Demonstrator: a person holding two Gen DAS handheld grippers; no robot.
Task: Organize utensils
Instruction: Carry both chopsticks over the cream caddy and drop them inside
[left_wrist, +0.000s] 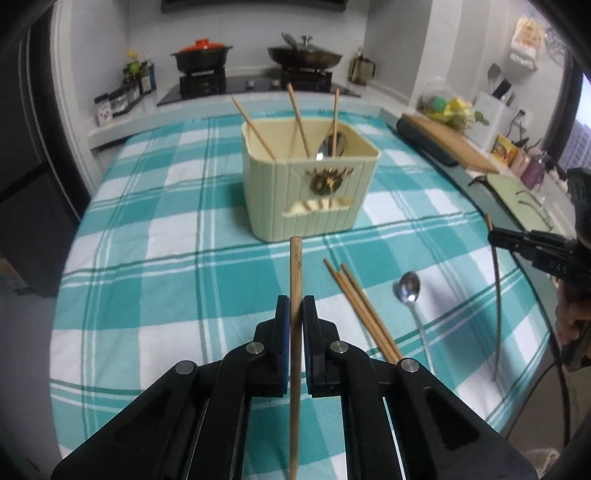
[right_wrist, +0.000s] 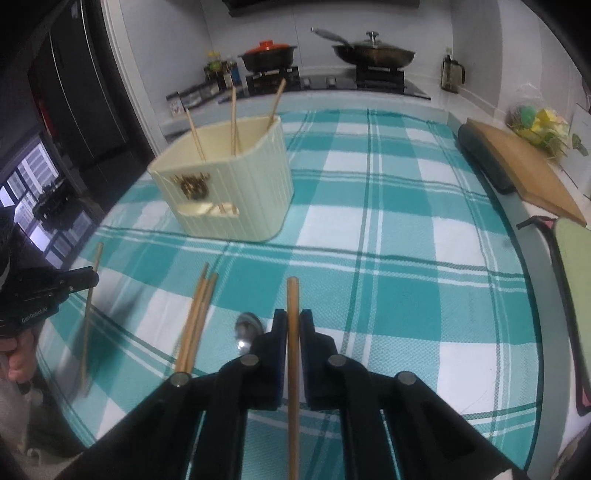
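A cream utensil holder (left_wrist: 310, 184) (right_wrist: 229, 188) stands on the checked cloth with three chopsticks (left_wrist: 299, 118) and a spoon (left_wrist: 330, 147) in it. My left gripper (left_wrist: 295, 306) is shut on a wooden chopstick (left_wrist: 295, 280), held above the cloth in front of the holder. My right gripper (right_wrist: 292, 321) is shut on another chopstick (right_wrist: 292, 306); it shows at the right edge of the left wrist view (left_wrist: 495, 236). Three loose chopsticks (left_wrist: 362, 306) (right_wrist: 197, 314) and a metal spoon (left_wrist: 408, 290) (right_wrist: 247, 328) lie on the cloth between the grippers.
The teal checked tablecloth (left_wrist: 177, 258) (right_wrist: 406, 258) covers the round table. A cutting board on a dark case (left_wrist: 443, 144) (right_wrist: 517, 170) lies at the right. A stove with two pans (left_wrist: 255, 59) (right_wrist: 325, 55) stands behind.
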